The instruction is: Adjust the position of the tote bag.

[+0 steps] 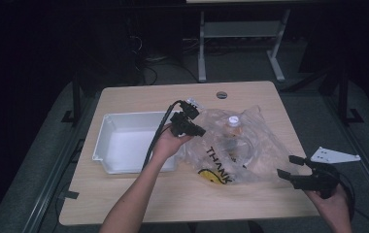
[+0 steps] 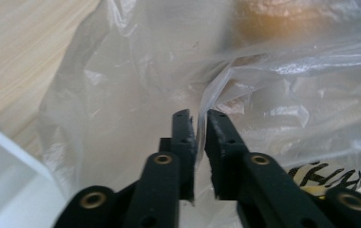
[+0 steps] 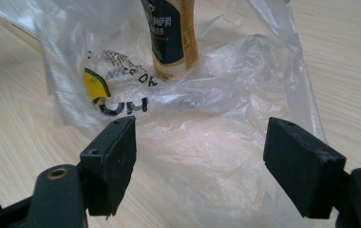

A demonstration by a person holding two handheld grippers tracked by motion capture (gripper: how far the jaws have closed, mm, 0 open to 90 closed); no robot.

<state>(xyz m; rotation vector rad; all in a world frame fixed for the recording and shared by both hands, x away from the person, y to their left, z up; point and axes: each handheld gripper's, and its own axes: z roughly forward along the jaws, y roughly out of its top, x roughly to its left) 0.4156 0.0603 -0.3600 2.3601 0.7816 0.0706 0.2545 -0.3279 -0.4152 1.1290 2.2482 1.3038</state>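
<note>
Fingers: left gripper (image 2: 200, 142) has its jaws nearly together with a fold of the plastic bag (image 1: 250, 145) between them, whether pinched is unclear; right gripper (image 3: 200, 164) gapes wide at the bag's near right edge.
Place: bag mid-table, right of the white tray (image 1: 106, 145), bottle (image 1: 233, 127) inside.
Handling: film looks thin, slippery, tearable; the bottle weighs it down.
Hold: bunched rim folds.

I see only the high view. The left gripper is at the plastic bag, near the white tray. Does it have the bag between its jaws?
Observer: In the left gripper view, an edge of the plastic bag runs into the narrow gap of the left gripper; the pads seem not to press it.
Operator: And is the right gripper touching the bag?
Observer: It seems not. In its own view the right gripper stands wide open, and the film lies on the table beyond the pads.
</note>
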